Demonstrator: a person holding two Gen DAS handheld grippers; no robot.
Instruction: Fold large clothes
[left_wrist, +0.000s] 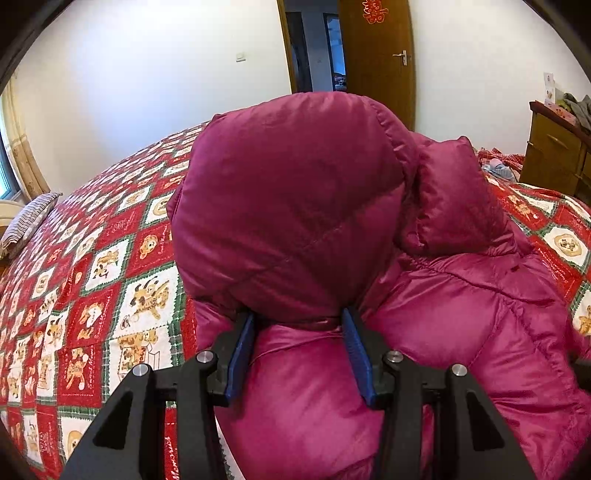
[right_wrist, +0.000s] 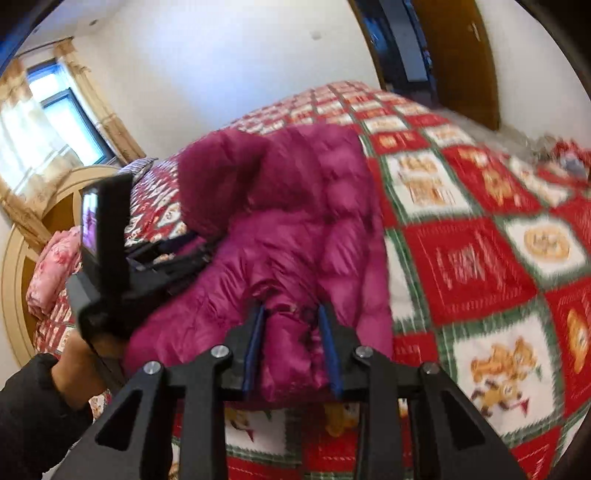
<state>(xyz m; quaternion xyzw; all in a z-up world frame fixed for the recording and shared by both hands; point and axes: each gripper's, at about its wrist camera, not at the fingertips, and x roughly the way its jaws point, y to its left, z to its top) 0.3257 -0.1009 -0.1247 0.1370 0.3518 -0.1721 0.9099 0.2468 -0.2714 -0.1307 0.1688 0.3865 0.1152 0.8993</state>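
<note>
A magenta puffer jacket (left_wrist: 295, 206) lies on the bed and is partly lifted. My left gripper (left_wrist: 299, 317) has jacket fabric between its blue pads, with a puffy section bulging up over the fingertips. In the right wrist view the jacket (right_wrist: 295, 221) lies bunched on the quilt, and my right gripper (right_wrist: 291, 310) is shut on a fold at its near edge. The left gripper (right_wrist: 173, 254) shows there at the jacket's left side, held by a hand in a dark sleeve.
The bed carries a red, white and green cartoon quilt (left_wrist: 110, 277) (right_wrist: 480, 258). A striped pillow (left_wrist: 26, 221) lies at the far left. A wooden dresser (left_wrist: 554, 155) stands at the right, a wooden door (left_wrist: 380, 55) behind. A pink folded blanket (right_wrist: 51, 273) lies by the headboard.
</note>
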